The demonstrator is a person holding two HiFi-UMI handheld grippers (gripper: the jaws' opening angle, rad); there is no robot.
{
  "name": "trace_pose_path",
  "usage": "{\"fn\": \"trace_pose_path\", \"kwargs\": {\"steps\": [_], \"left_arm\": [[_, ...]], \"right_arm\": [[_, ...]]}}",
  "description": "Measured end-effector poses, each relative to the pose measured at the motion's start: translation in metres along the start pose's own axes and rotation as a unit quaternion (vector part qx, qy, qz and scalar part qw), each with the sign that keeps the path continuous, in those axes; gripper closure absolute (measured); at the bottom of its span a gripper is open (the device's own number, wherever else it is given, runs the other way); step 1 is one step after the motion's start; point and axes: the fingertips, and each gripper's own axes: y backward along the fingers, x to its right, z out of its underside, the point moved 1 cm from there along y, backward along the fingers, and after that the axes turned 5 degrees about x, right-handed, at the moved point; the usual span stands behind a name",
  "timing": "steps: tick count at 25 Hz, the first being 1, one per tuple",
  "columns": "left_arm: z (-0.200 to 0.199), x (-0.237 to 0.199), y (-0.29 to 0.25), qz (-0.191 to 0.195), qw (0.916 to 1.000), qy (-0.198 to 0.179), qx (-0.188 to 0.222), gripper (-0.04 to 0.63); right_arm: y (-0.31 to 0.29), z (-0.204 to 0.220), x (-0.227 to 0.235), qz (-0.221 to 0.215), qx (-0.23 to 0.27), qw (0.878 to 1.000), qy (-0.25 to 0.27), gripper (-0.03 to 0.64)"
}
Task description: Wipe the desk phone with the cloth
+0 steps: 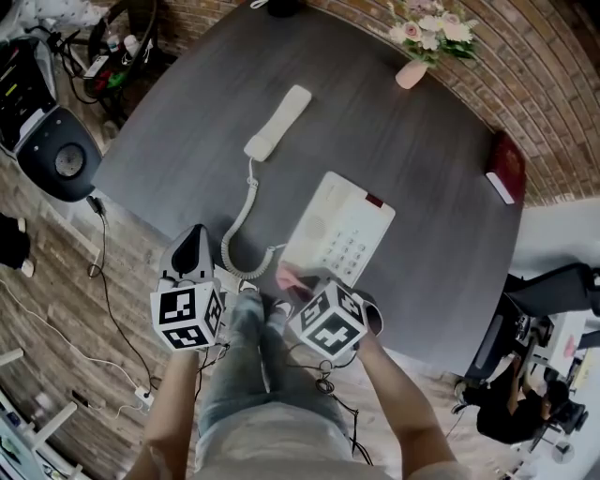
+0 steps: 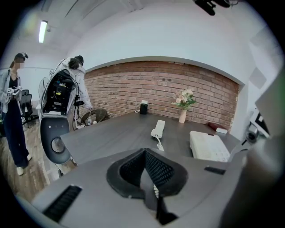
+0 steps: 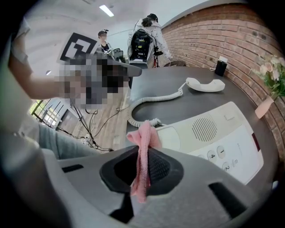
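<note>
The white desk phone base (image 1: pixel 339 230) lies on the dark round table (image 1: pixel 187 131) near its front edge. Its handset (image 1: pixel 278 122) lies off the base farther back, joined by a coiled cord (image 1: pixel 240 225). My right gripper (image 1: pixel 295 281) is shut on a pink cloth (image 3: pixel 143 151), which hangs just over the base's near left corner (image 3: pixel 173 138). My left gripper (image 1: pixel 195 246) hovers at the table's front edge, left of the cord. Its jaws (image 2: pixel 144 171) are shut with nothing between them. In the left gripper view, the handset (image 2: pixel 158 128) and base (image 2: pixel 208 146) lie ahead to the right.
A pink vase of flowers (image 1: pixel 412 70) and a small black object (image 1: pixel 281 7) stand at the far edge. A red book (image 1: pixel 506 167) lies at the right edge. A black machine (image 1: pixel 56 159) and cables (image 1: pixel 103 291) are on the floor left; people stand beyond it.
</note>
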Motion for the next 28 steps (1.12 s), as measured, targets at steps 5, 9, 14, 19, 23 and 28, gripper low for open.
{"fn": "trace_pose_path", "kwargs": {"steps": [5, 9, 14, 19, 23, 28], "left_arm": [[-0.008, 0.002, -0.003, 0.002, 1.0000, -0.005, 0.004, 0.600], [-0.018, 0.008, -0.004, 0.006, 0.9999, -0.009, 0.010, 0.600], [-0.036, 0.018, -0.010, 0.017, 0.9994, -0.020, 0.020, 0.600], [-0.053, 0.031, -0.016, 0.033, 0.9987, -0.024, 0.030, 0.600], [-0.064, 0.045, -0.022, 0.051, 0.9977, -0.030, 0.035, 0.600], [-0.075, 0.067, -0.036, 0.071, 0.9962, -0.035, 0.037, 0.600]], "right_arm": [[0.006, -0.003, 0.003, 0.001, 0.008, 1.000, 0.000, 0.597], [0.017, -0.006, 0.007, 0.009, 0.017, 1.000, -0.002, 0.597], [0.035, -0.011, 0.022, 0.025, 0.029, 0.999, -0.009, 0.597], [0.054, -0.010, 0.045, 0.052, 0.034, 0.998, -0.016, 0.597], [0.071, -0.007, 0.071, 0.080, 0.035, 0.996, -0.022, 0.597], [0.092, -0.006, 0.108, 0.116, 0.034, 0.992, -0.022, 0.597]]}}
